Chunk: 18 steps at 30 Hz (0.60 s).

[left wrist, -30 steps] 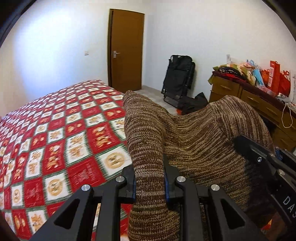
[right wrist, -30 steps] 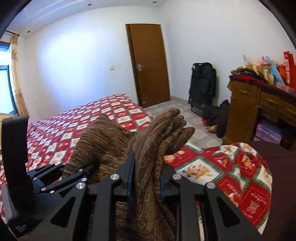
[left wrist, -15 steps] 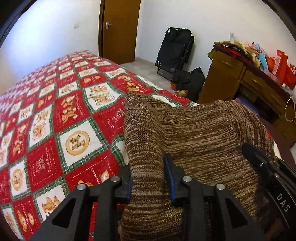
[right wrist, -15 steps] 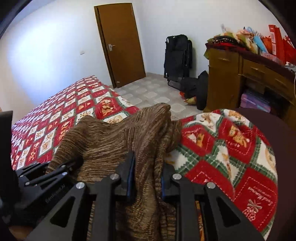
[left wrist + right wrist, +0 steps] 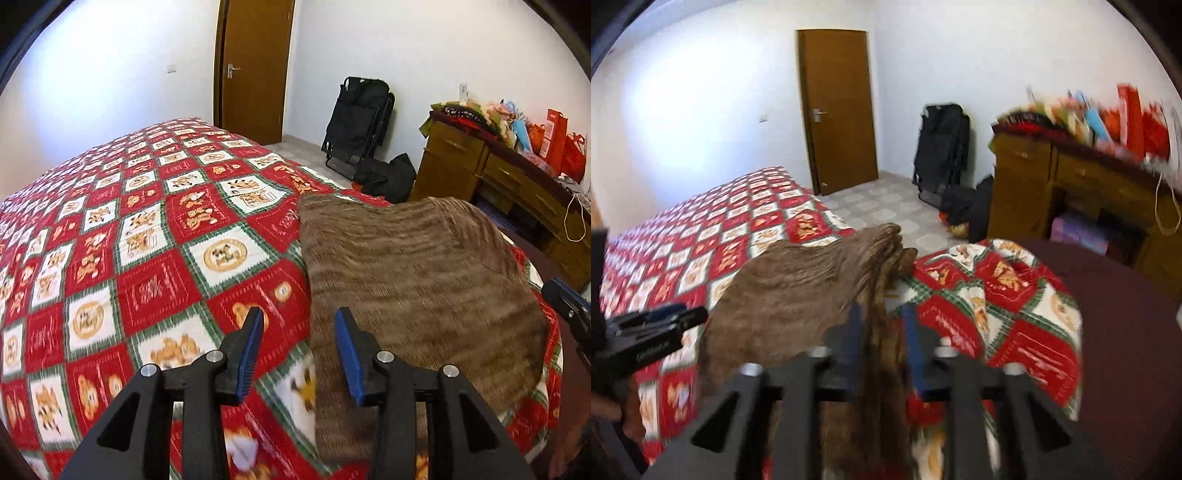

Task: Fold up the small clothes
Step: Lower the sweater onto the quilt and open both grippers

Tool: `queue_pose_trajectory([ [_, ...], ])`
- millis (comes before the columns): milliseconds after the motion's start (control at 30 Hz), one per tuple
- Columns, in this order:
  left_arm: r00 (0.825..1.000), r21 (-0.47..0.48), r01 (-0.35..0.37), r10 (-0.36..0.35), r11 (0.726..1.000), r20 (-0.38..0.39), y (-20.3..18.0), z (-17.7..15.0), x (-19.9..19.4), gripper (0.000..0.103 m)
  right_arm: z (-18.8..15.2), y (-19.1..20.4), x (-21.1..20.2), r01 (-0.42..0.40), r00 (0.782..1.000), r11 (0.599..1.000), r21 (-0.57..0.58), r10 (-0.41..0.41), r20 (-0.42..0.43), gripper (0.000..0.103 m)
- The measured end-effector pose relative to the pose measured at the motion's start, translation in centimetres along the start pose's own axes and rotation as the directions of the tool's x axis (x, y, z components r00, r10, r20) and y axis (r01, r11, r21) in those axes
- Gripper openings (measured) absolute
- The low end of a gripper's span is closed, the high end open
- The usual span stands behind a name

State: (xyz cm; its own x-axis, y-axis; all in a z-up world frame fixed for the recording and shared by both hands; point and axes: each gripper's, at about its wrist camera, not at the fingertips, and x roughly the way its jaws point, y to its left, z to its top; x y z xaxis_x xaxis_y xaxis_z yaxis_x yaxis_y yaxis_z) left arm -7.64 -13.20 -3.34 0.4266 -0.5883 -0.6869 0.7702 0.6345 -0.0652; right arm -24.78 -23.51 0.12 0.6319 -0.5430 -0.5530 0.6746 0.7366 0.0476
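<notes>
A brown knitted garment (image 5: 417, 280) lies folded on the red, white and green patterned bedspread (image 5: 147, 236) near the bed's corner. My left gripper (image 5: 299, 347) is open and empty just above the garment's left edge. In the right wrist view the garment (image 5: 798, 284) lies on the bedspread (image 5: 997, 295), and its right edge runs between my right gripper's (image 5: 882, 339) parted fingers. That view is blurred. The left gripper's body (image 5: 646, 332) shows at the left there.
A wooden dresser (image 5: 517, 184) piled with clothes and bags stands to the right. A black folded stroller (image 5: 358, 122) and a dark bag (image 5: 388, 177) sit on the tiled floor by the brown door (image 5: 255, 66).
Both grippers lowered the garment onto the bed and opened. The left gripper has let go and pulled back; the garment now lies flat.
</notes>
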Motion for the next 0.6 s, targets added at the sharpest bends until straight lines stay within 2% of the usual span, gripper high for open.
queue_pose_trajectory([
  [67, 1.0, 0.011, -0.007, 0.007, 1.0, -0.01, -0.5, -0.6, 0.2, 0.042, -0.4, 1.1, -0.4, -0.04, 0.999, 0.999, -0.031, 0.04, -0.008, 0.018],
  [167, 0.997, 0.033, -0.03, 0.033, 0.999, -0.071, -1.0, -1.6, 1.1, 0.042, -1.0, 2.7, 0.0, -0.058, 0.998, 0.995, -0.081, 0.057, -0.023, 0.018],
  [233, 0.995, 0.044, -0.036, 0.04, 0.998, -0.09, -1.2, -2.0, 1.3, 0.042, -1.6, 3.0, 1.1, -0.074, 0.995, 0.994, -0.079, 0.068, -0.074, 0.018],
  [333, 0.994, 0.085, -0.069, 0.076, 0.994, -0.078, -1.6, -2.5, 1.4, 0.042, -3.1, 2.2, 2.5, -0.041, 0.989, 0.998, -0.057, 0.032, -0.147, 0.015],
  [367, 0.993, 0.098, -0.081, 0.088, 0.992, -0.079, -1.8, -2.6, 1.4, 0.042, -3.3, 1.9, 2.2, -0.052, 0.991, 0.998, -0.047, 0.046, -0.127, 0.015],
  [467, 0.989, 0.137, -0.114, 0.125, 0.984, -0.076, -2.5, -3.1, 1.2, 0.042, -3.5, 1.8, 1.8, -0.03, 0.99, 0.997, -0.064, 0.021, -0.14, 0.014],
  [600, 0.989, 0.152, -0.112, 0.125, 0.982, -0.076, -2.7, -3.5, -0.1, 0.042, -3.7, 1.9, 1.0, -0.02, 0.987, 0.999, -0.051, 0.011, -0.158, 0.015],
])
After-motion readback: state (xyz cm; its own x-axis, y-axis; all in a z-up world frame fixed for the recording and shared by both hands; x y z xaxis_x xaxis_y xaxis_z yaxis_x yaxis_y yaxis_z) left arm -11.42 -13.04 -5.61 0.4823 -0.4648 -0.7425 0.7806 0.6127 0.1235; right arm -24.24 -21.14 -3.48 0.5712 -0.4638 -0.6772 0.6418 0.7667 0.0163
